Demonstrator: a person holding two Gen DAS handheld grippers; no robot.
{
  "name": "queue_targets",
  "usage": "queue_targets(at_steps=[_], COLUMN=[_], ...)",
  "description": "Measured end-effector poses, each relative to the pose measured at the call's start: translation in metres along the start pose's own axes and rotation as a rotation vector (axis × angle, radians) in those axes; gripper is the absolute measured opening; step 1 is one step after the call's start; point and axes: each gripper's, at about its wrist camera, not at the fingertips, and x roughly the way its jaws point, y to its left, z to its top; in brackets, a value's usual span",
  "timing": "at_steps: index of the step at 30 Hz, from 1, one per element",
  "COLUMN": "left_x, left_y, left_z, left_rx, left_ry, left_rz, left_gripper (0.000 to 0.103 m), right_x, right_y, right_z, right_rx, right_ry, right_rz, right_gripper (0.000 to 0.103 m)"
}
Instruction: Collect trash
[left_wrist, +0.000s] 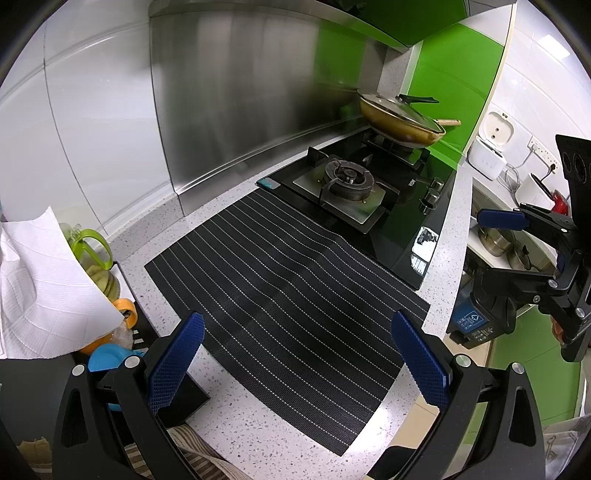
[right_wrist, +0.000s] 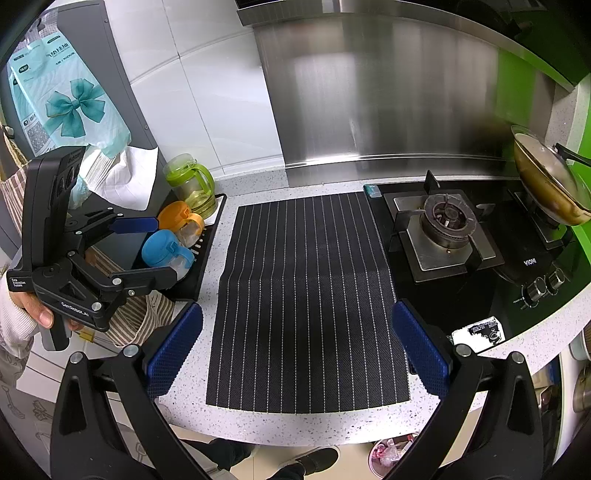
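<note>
I held both grippers wide open and empty above the striped mat (right_wrist: 310, 295), ready to grab: left gripper (left_wrist: 297, 363), right gripper (right_wrist: 297, 356). The mat was bare; the only trash I saw lay in a bin (right_wrist: 388, 456) below my right gripper, by the counter edge.

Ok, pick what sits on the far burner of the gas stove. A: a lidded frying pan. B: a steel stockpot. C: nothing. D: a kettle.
A: the frying pan with its glass lid rests on the far burner of the gas stove, while the near burner is bare.
</note>
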Motion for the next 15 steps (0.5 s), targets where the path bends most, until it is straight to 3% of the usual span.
queue_targets(at_steps=[15], left_x=[0.0023], left_y=[-0.0016], left_z=[-0.0016], left_rx=[0.004], left_ry=[0.003], left_rz=[0.007], left_gripper=[0.097], right_x=[0.0005], right_y=[-0.0011], right_z=[0.0003], right_rx=[0.0], right_ry=[-0.001], right_rz=[0.0], right_gripper=[0.1])
